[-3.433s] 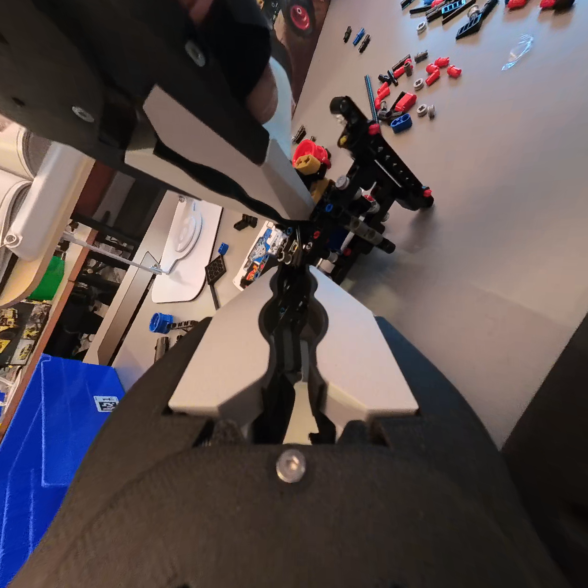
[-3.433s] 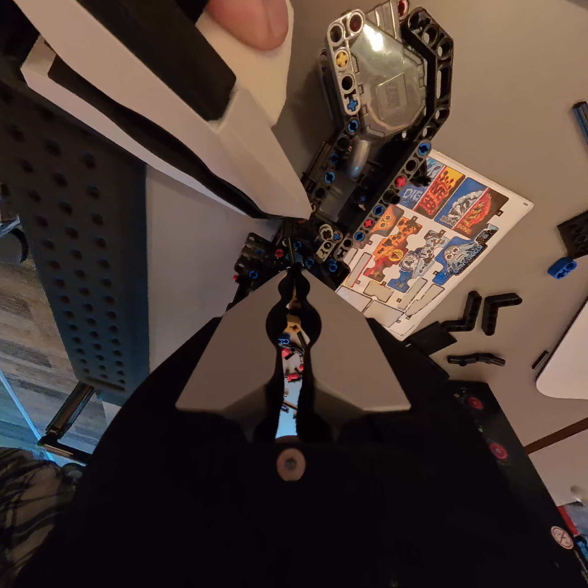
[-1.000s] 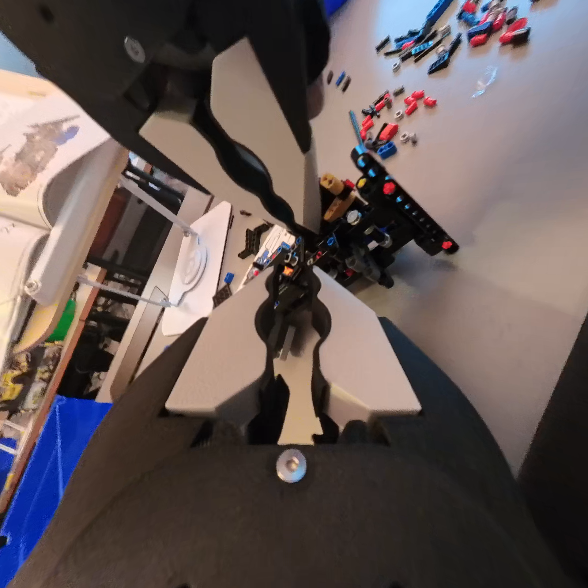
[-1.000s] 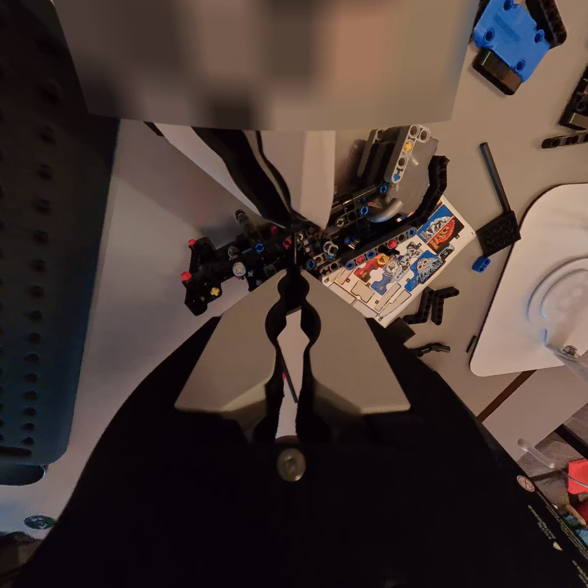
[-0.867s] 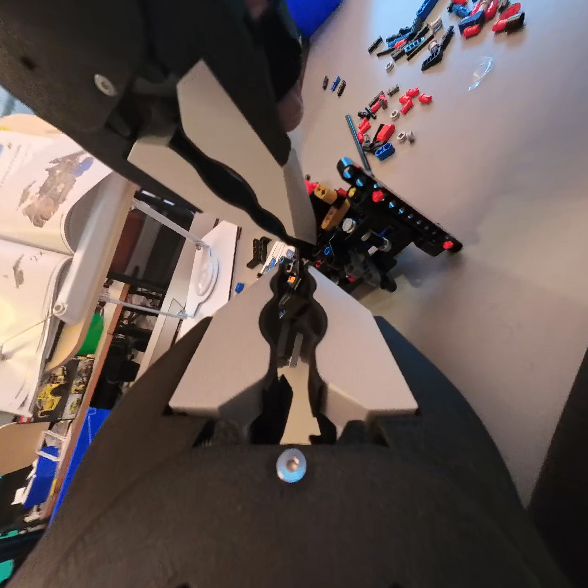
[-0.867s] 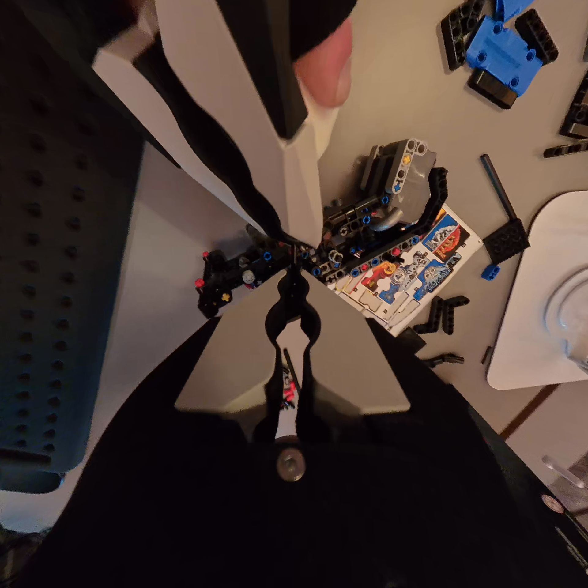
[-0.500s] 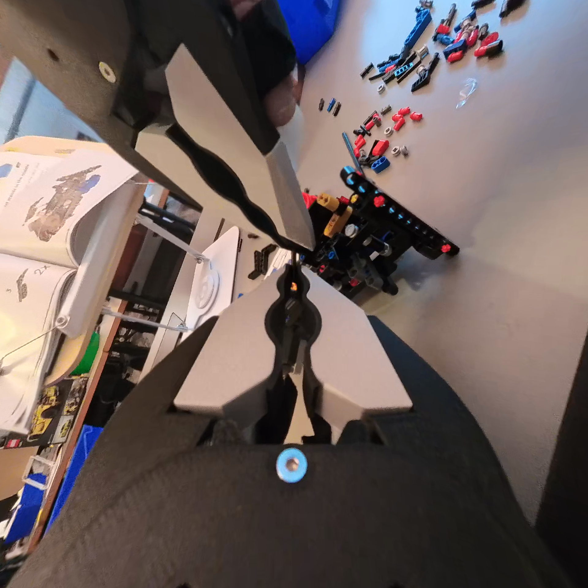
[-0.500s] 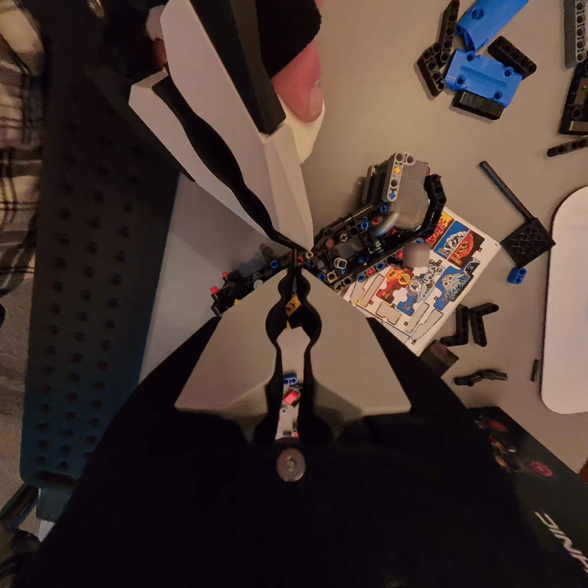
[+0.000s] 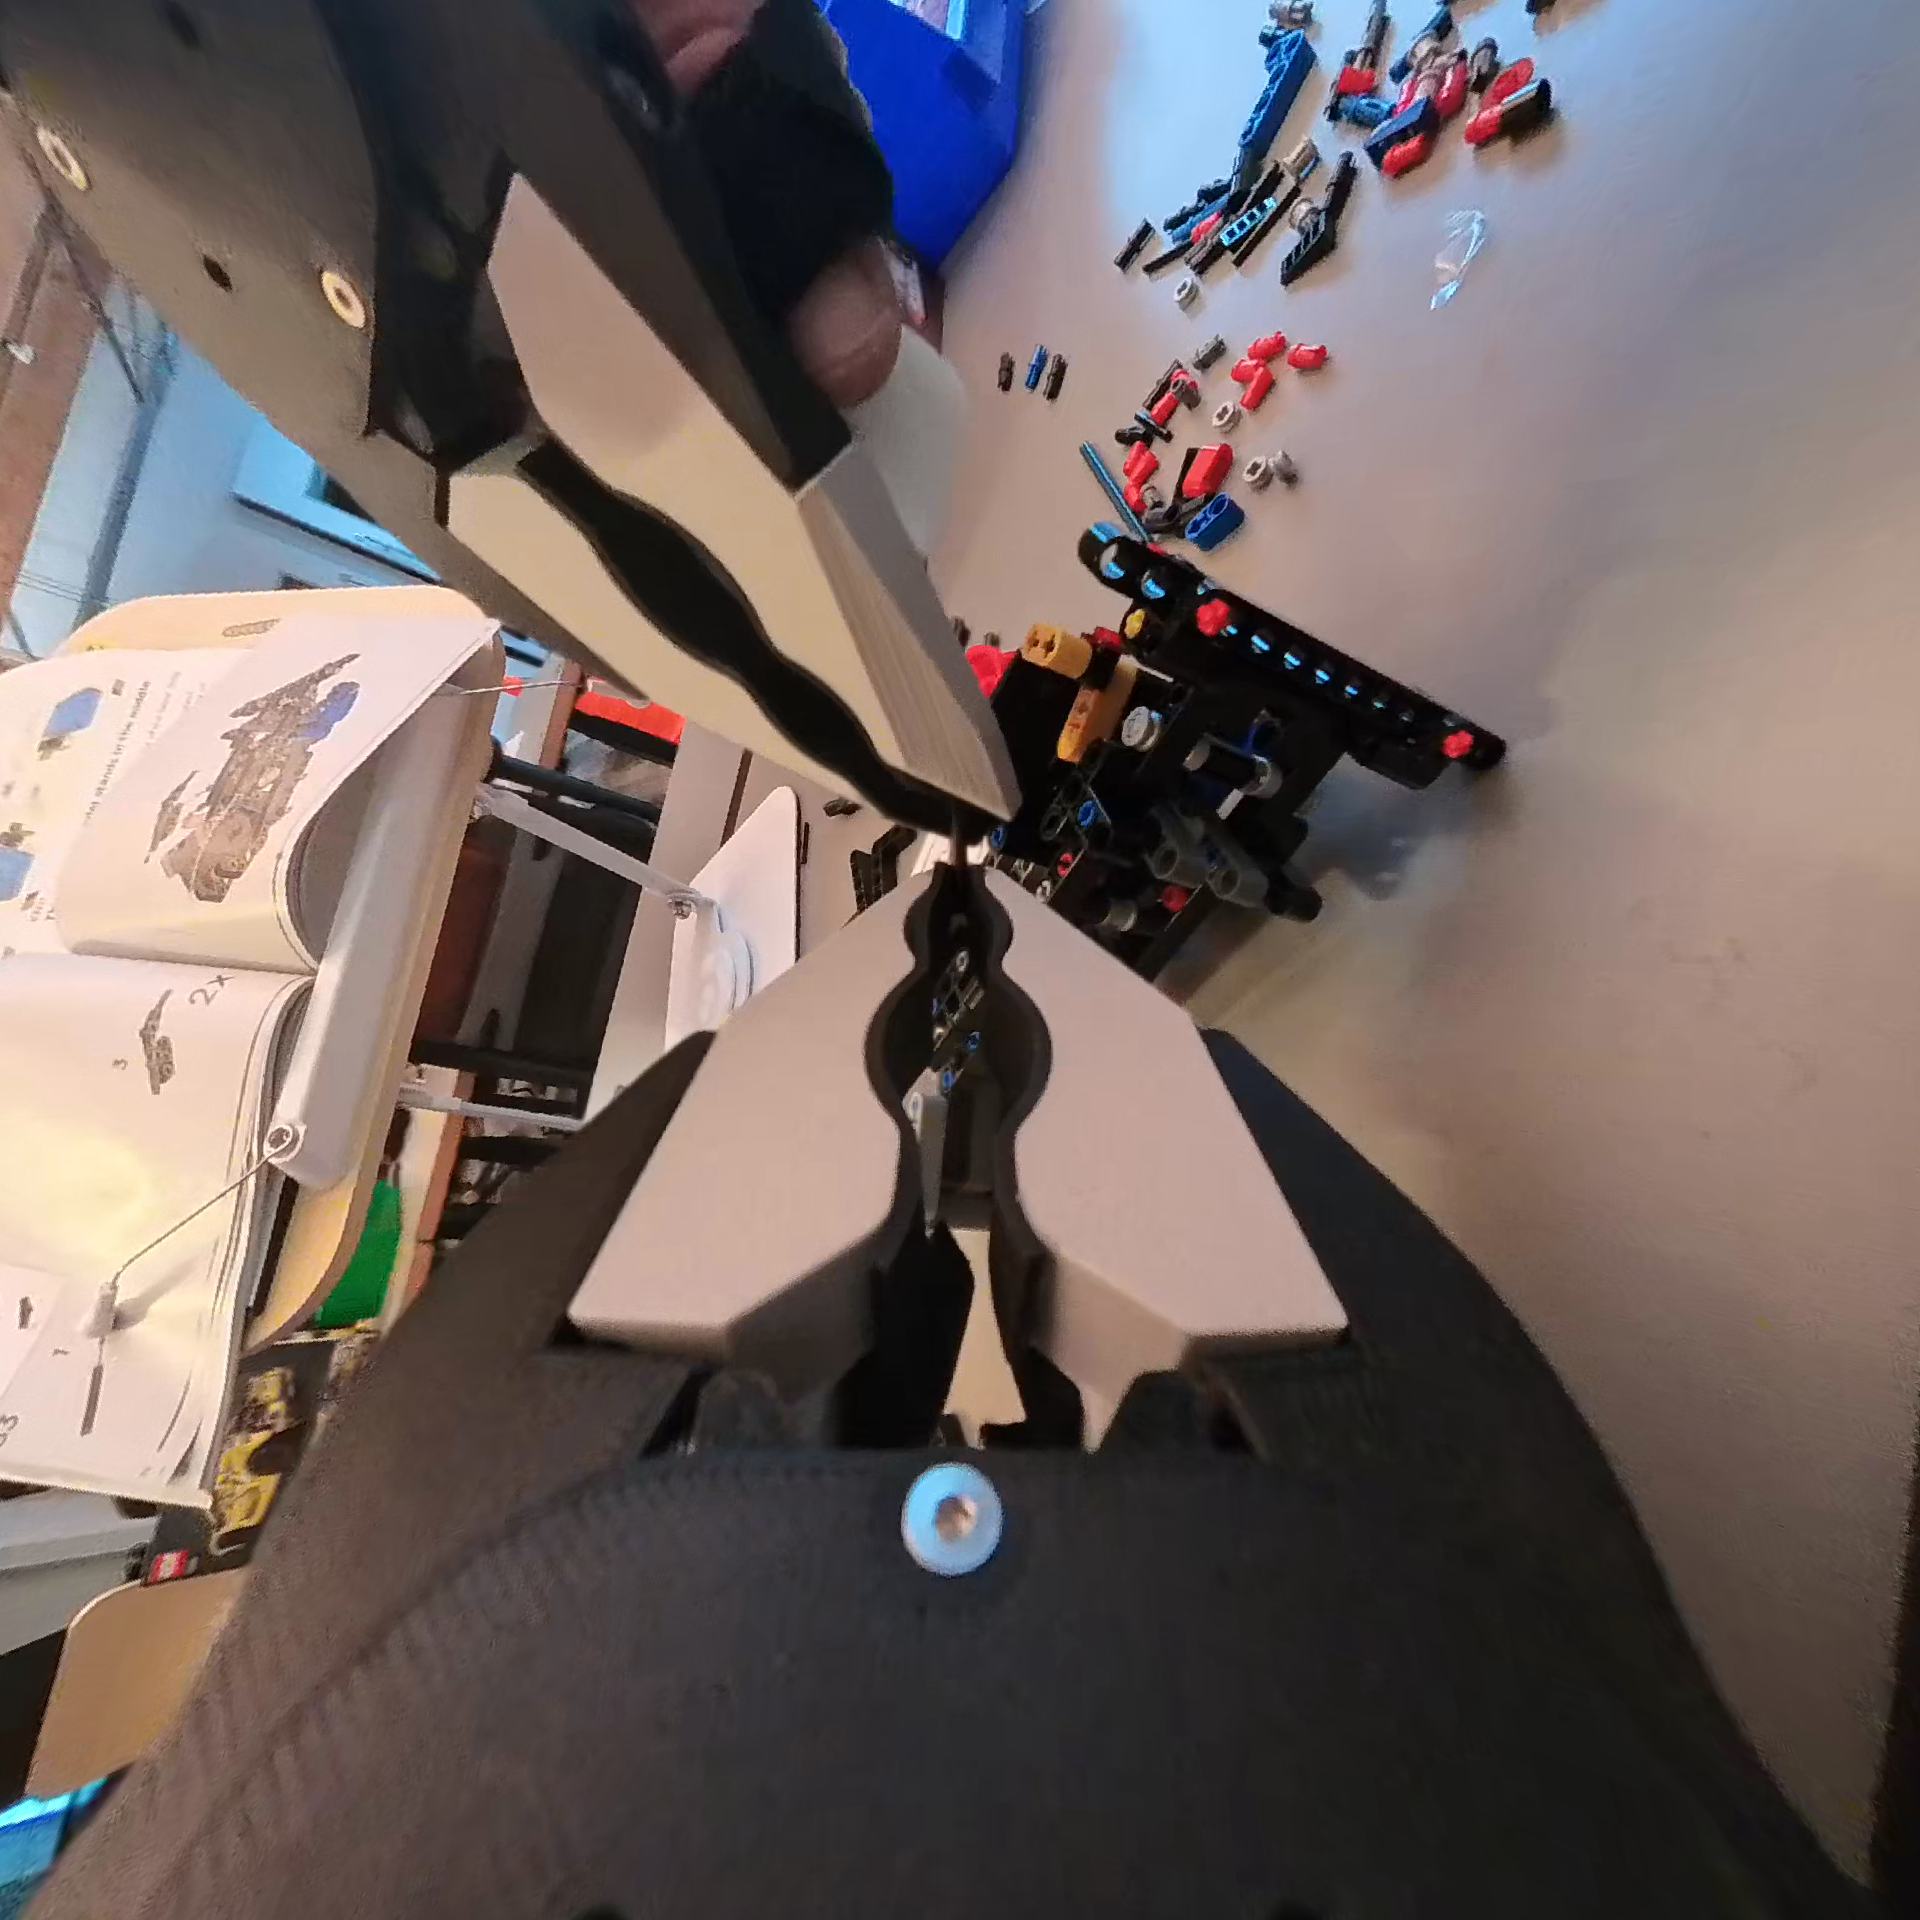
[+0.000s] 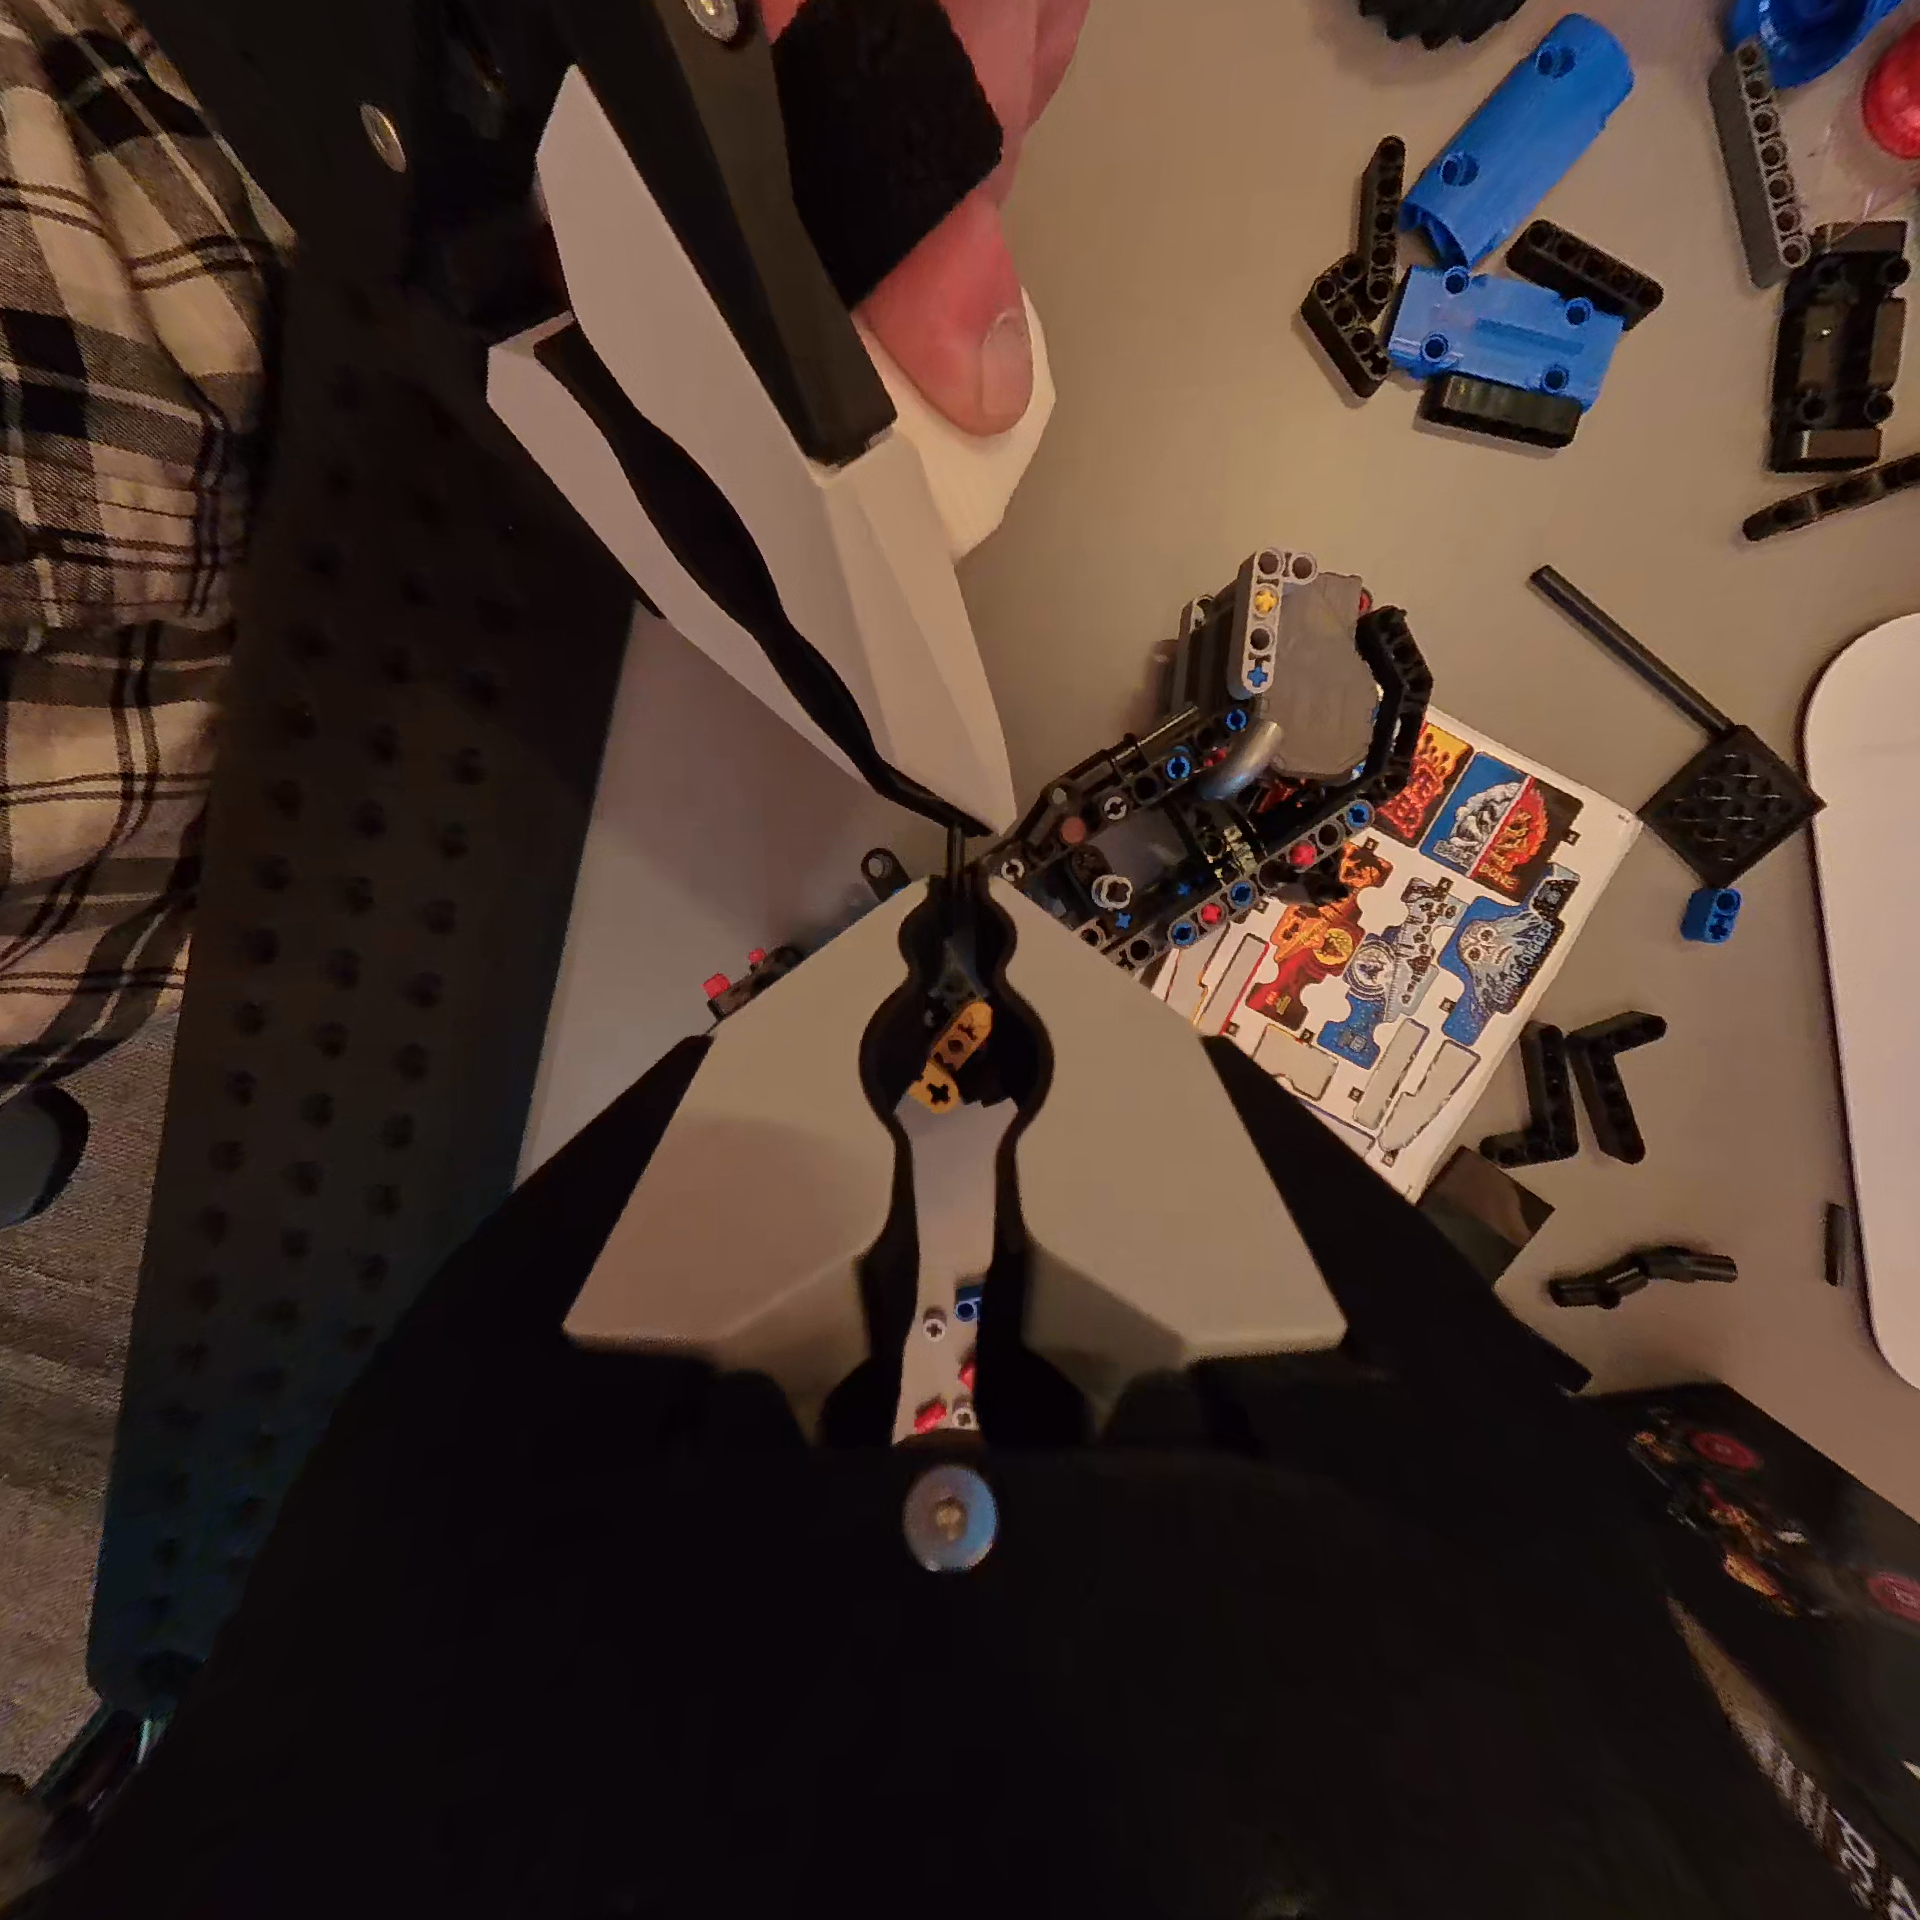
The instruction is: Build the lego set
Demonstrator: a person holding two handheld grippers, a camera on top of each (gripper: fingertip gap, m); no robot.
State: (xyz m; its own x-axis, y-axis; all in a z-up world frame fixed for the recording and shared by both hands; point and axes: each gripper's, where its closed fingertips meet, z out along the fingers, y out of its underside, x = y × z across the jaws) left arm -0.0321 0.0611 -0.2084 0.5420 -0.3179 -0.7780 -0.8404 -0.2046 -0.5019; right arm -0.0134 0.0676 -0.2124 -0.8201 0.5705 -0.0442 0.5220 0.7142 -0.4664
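The part-built black Lego frame (image 9: 1226, 748) with blue and red pins lies on the grey table (image 9: 1662, 935). In the right wrist view the frame (image 10: 1226, 810) holds a grey motor block and lies partly on a sticker sheet (image 10: 1455, 935). My left gripper (image 9: 961, 878) and my right gripper (image 10: 951, 888) meet tip to tip above the frame's near end. Both are shut on a thin black pin (image 10: 951, 847), which also shows in the left wrist view (image 9: 961, 844). The right gripper (image 9: 977, 805) comes in from the upper left; so does the left gripper (image 10: 971, 821).
Loose red, blue and black pieces (image 9: 1195, 457) lie beyond the frame. An open instruction booklet (image 9: 156, 831) stands on a holder at left. Blue panels (image 10: 1507, 291), black angle beams (image 10: 1579, 1091), a white stand base (image 10: 1870, 935) and a black perforated board (image 10: 364, 831) surround the frame. The grippers are tip to tip, or close to it.
Both grippers have pulled back and up from the frame, staying tip to tip. The frame now looks smaller and lies apart from the fingertips.
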